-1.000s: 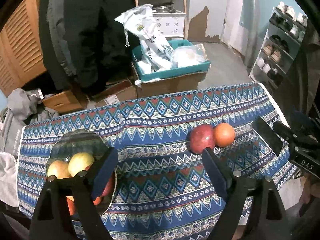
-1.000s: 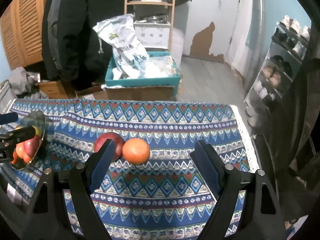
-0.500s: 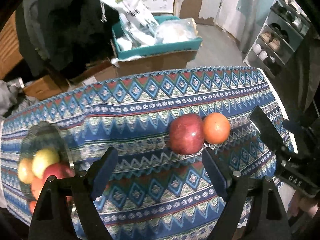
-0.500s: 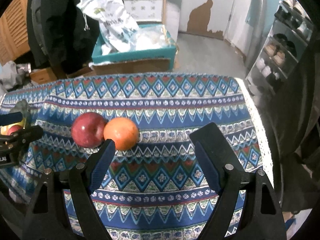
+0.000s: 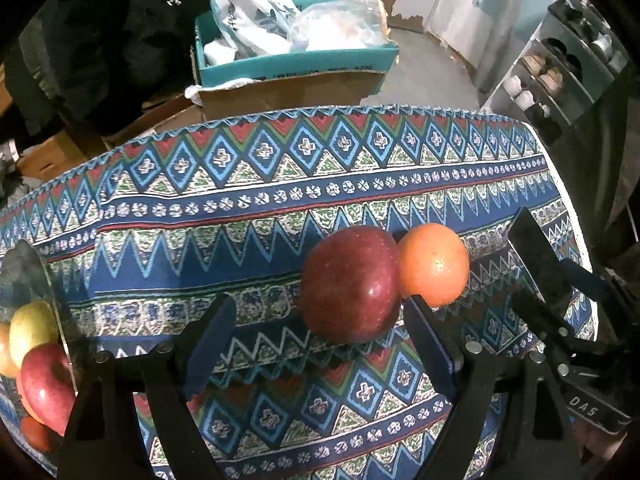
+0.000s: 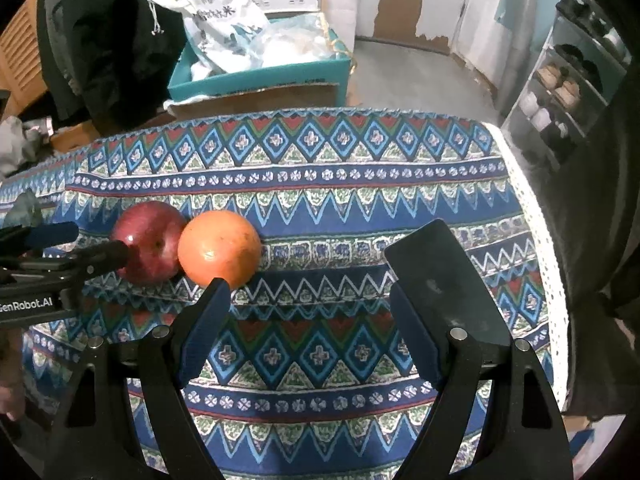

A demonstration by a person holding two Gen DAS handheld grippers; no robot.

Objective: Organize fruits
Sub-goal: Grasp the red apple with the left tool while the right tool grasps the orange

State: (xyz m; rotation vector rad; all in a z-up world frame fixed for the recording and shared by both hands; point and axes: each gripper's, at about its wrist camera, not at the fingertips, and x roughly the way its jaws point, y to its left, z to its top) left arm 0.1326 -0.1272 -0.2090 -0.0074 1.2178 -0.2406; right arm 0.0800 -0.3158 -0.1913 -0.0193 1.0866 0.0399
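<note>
A dark red apple [image 5: 352,284] and an orange [image 5: 434,264] lie touching each other on the patterned tablecloth [image 5: 280,208]. My left gripper [image 5: 319,308] hangs open just above the apple, which sits between its fingers, nearer the right one; the pads do not press on it. In the right wrist view the orange [image 6: 219,247] lies just beyond the left fingertip of my right gripper [image 6: 316,276], which is open and empty, with the apple [image 6: 150,242] further left. A glass bowl [image 5: 24,264] at the table's left end holds several fruits.
Behind the table stands a teal box [image 5: 296,60] of plastic bags on a cardboard box. A shoe rack [image 6: 568,88] stands at the right and dark coats [image 6: 104,32] hang at the back left. The cloth's white lace edge [image 6: 536,240] marks the table's right end.
Both grippers have sunk toward the table and tilted further down. The left one has shifted right, away from the bowl and over the red apple. Neither gripper's opening has changed.
</note>
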